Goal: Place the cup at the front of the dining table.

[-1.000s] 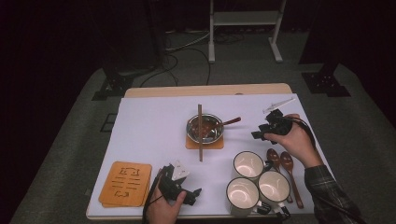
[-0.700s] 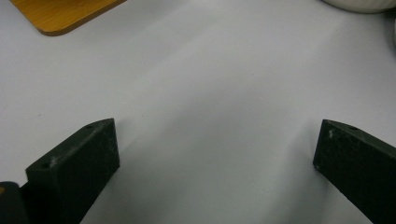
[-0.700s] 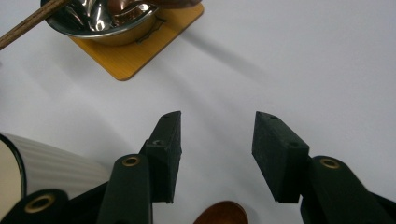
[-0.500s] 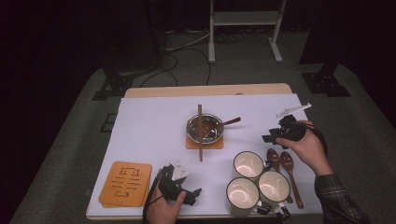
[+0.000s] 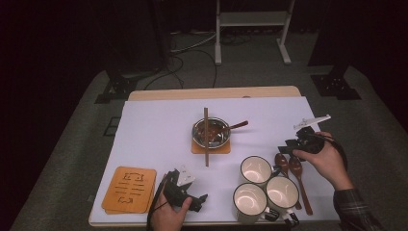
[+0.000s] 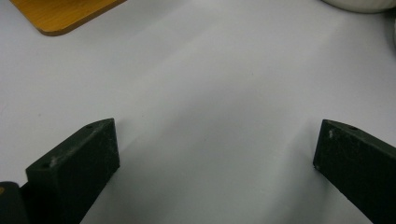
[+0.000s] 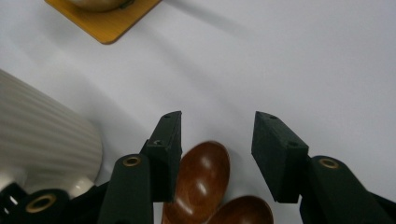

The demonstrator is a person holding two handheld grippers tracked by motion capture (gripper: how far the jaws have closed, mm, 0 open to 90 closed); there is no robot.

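Two brown wooden spoons [image 5: 288, 163] lie side by side at the right, their bowls [image 7: 203, 179] just under my right gripper [image 7: 217, 128]. Its jaws stand open above them and nothing is between the pads. A hand holds that right gripper [image 5: 286, 148] beside the three white mugs [image 5: 256, 169]. My left gripper [image 5: 198, 201] rests low at the table's front edge. Seen along its own jaws, the left gripper [image 6: 217, 140] is wide open over bare white cloth.
A metal bowl [image 5: 211, 131] sits on a wooden coaster [image 5: 197, 148] at centre, with a wooden stick [image 5: 206, 139] across it and a spoon [image 5: 239, 125] in it. Orange coasters [image 5: 130, 188] lie front left. A mug's ribbed wall [image 7: 42, 135] stands close by the right gripper.
My right hand has moved right and toward the front of the table, sinking over the two spoons. The left hand has stayed put.
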